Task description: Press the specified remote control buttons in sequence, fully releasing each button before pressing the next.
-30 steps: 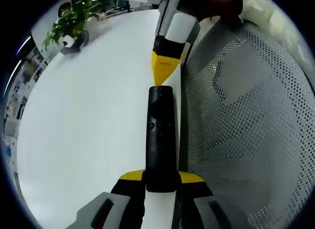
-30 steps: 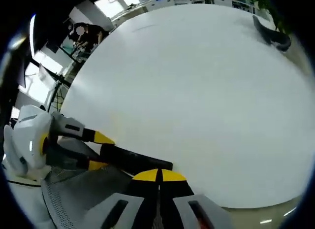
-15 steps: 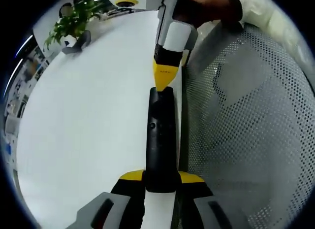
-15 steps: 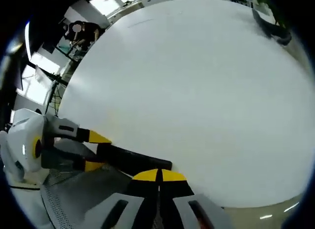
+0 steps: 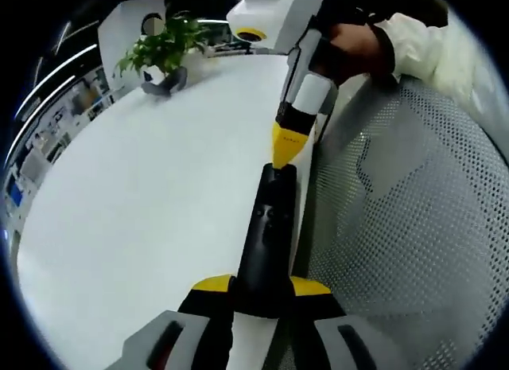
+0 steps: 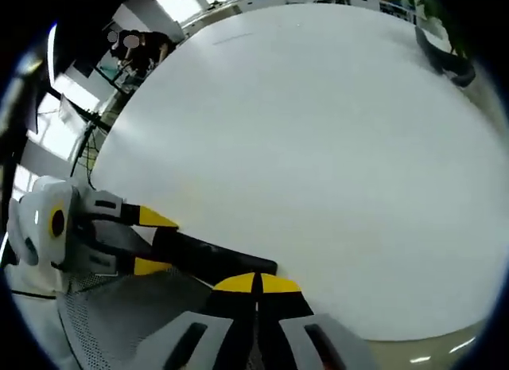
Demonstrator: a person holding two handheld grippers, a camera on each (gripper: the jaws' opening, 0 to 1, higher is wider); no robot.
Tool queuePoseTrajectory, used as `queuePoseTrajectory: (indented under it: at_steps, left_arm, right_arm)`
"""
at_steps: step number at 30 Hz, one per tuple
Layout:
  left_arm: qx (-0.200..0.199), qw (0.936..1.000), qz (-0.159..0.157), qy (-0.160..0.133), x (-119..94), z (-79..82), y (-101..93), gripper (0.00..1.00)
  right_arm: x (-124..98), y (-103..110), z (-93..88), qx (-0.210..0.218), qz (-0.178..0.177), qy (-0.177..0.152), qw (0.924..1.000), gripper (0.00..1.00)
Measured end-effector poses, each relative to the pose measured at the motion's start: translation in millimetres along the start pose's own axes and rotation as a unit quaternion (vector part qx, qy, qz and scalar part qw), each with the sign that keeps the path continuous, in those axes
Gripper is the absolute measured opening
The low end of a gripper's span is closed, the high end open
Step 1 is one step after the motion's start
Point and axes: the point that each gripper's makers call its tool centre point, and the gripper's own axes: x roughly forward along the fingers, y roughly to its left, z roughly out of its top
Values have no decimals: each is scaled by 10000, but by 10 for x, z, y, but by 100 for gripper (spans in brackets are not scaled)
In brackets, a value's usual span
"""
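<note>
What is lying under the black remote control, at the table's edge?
The remote control lies partly on the white table near its edge; a grey mesh chair is beside it. The left gripper clamps its near end, covering what lies beneath there.

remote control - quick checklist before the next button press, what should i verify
1. Remote control held firm: ok, the left gripper is shut on its near end.
2. Right gripper shut to a pressing tip: ok, its yellow tips meet.
3. Tip fully released from the button: cannot tell, in the left gripper view it sits at the remote's far end, contact unclear.
4. Tip over the right button: cannot tell, the buttons are too small to read.
5. Remote supported: ok, it lies along the edge of the white table, beside a mesh chair.
6. Remote visible: ok, it shows in both views.
</note>
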Motion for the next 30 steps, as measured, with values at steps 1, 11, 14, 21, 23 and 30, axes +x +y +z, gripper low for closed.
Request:
queuePoseTrajectory:
  at_steps: [1, 11, 14, 21, 23, 30]
  left_arm:
    - [-21, 9999, 13, -131, 1, 6, 1, 25]
    - [-2, 9991, 41, -431, 3, 18, -5, 26]
    - [-12, 9990, 36, -449, 3, 21, -3, 26]
    - [218, 9988, 28, -434, 0, 28, -31, 25]
    - [211, 9988, 24, -433, -1, 28, -25, 25]
    - [179, 9989, 9, -439, 2, 26, -16, 25]
  right_arm:
    - [2, -6, 4, -4, 1, -4, 10000, 0]
    - [-3, -3, -4, -9, 69, -35, 10000, 0]
    - [-10, -13, 2, 89, 97, -49, 9999, 0]
    - [-26, 3, -6, 211, 147, 16, 9997, 0]
    - [-23, 5, -5, 156, 127, 15, 9998, 0]
    - [-43, 99, 87, 158, 444, -224, 9986, 0]
